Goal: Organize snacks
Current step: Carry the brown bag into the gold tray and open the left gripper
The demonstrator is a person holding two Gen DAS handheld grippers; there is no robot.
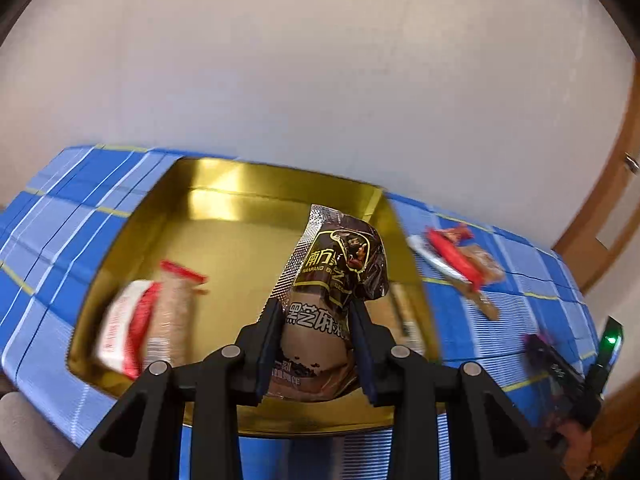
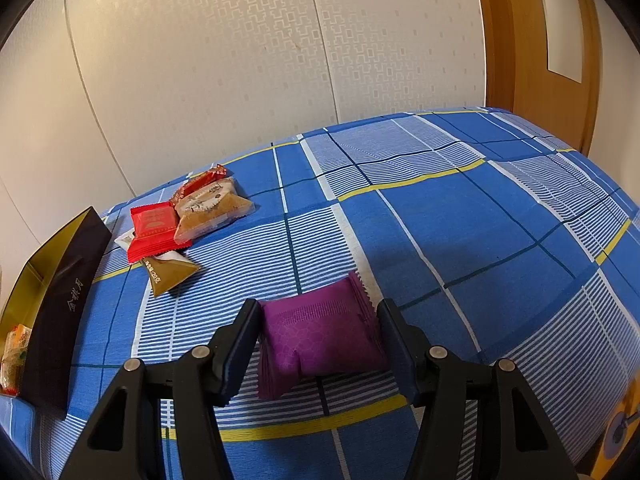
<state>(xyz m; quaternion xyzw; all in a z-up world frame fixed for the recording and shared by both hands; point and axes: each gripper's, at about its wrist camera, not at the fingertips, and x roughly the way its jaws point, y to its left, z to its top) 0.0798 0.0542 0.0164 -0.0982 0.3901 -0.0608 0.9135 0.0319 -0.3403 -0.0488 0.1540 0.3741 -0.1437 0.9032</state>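
Note:
My left gripper (image 1: 316, 312) is shut on a brown sesame-paste sachet (image 1: 332, 280) and holds it upright above the gold-lined box (image 1: 224, 204). Red-and-white snack packets (image 1: 152, 316) lie in the box at the left. My right gripper (image 2: 318, 312) is shut on a purple snack packet (image 2: 320, 336), which hangs just above the blue checked cloth (image 2: 460, 216). A pile of loose snacks lies to the left: a red packet (image 2: 154, 226), a clear packet with a brown pastry (image 2: 212, 210) and a gold-brown packet (image 2: 170, 272).
The box's dark side wall (image 2: 66, 300) stands at the far left of the right wrist view, with a snack inside (image 2: 14, 354). The same snack pile (image 1: 460, 264) lies right of the box in the left wrist view. A wall and a wooden door (image 2: 536, 40) stand behind.

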